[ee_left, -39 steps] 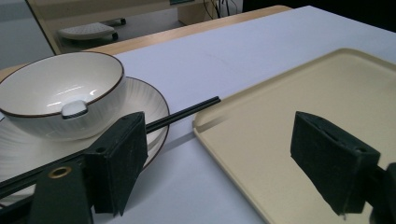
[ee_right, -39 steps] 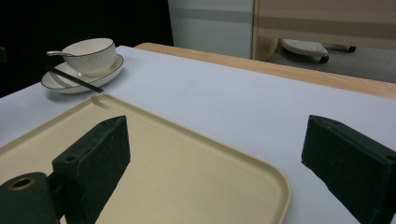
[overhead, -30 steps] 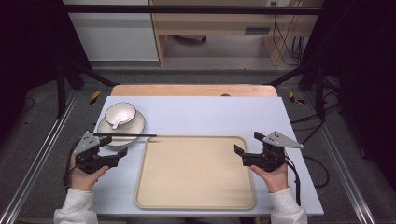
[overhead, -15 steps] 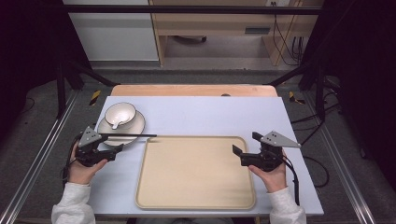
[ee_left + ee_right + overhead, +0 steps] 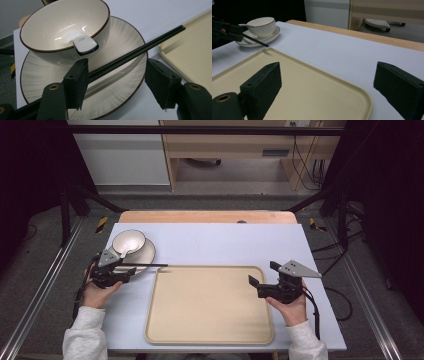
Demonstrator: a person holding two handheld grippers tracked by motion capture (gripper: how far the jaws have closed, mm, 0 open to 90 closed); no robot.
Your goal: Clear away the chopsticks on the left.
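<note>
**Inspector A:** Pale blue sheet covers the counter, with a strip of bare wood along its far edge. A beige tray lies at lower centre of the high view, rimmed, with rounded corners and a bare surface. Open counter runs across the upper centre and upper right of that frame.

**Inspector B:** And the left side?

**Inspector A:** A plate sits at centre left, close to the counter's left edge, carrying a bowl with a white spoon inside. Black chopsticks lie across the plate's near rim, long axis running left to right, tips pointing at the tray's upper left corner and ending just over it.

**Inspector B:** Tool condition?

**Inspector A:** Left tool: jaws spread, one jaw beside the chopsticks in the left gripper view; I cannot tell whether it touches them. Right tool: jaws spread wide over the tray's right portion, gripping nothing. In the high view it sits at the tray's right edge, held by a hand in a white sleeve.
</note>
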